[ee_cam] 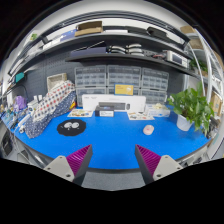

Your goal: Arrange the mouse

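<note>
We see the jaws open, nothing between them, gripper [111,160] held above the near part of the blue desk [110,142]. Both purple pads [80,156] face each other across a wide gap with bare desk showing through. The mouse [148,129], small and pale, sits on the desk beyond the fingers, ahead and off to the right, well apart from them. A black round disc [71,127] lies on the desk ahead to the left. A potted plant [189,106] stands at the right, past the mouse. A white box [112,103] sits at the back of the desk, with drawer cabinets [122,79] behind it and shelves [105,40] above. A patterned bundle [50,104] lies on the left; we can't tell what it is.
</note>
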Demonstrator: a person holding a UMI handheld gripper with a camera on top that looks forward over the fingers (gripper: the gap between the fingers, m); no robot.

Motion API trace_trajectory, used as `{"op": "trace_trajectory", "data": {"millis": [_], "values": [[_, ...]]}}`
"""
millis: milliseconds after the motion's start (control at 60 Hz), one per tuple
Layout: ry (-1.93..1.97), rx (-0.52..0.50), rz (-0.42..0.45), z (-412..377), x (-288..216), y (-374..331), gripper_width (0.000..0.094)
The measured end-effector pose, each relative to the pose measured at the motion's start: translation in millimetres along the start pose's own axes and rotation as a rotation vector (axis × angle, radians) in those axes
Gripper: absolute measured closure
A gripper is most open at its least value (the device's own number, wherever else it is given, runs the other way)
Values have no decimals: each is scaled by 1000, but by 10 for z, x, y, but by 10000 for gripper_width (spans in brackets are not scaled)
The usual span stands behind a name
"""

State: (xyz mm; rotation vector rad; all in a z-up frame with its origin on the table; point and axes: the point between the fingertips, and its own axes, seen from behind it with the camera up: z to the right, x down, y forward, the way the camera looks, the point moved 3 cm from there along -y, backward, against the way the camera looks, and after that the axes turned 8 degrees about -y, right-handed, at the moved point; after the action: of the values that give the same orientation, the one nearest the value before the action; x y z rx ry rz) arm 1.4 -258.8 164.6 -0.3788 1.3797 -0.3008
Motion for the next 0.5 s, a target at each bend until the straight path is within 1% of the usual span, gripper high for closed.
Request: {"op": "trace_trajectory", "data": {"millis": [150, 317, 500], "values": [[17, 3, -56, 139, 343, 72, 71], [37, 33, -125, 515, 748, 280, 72], [43, 69, -177, 1016, 959, 663, 73]]}}
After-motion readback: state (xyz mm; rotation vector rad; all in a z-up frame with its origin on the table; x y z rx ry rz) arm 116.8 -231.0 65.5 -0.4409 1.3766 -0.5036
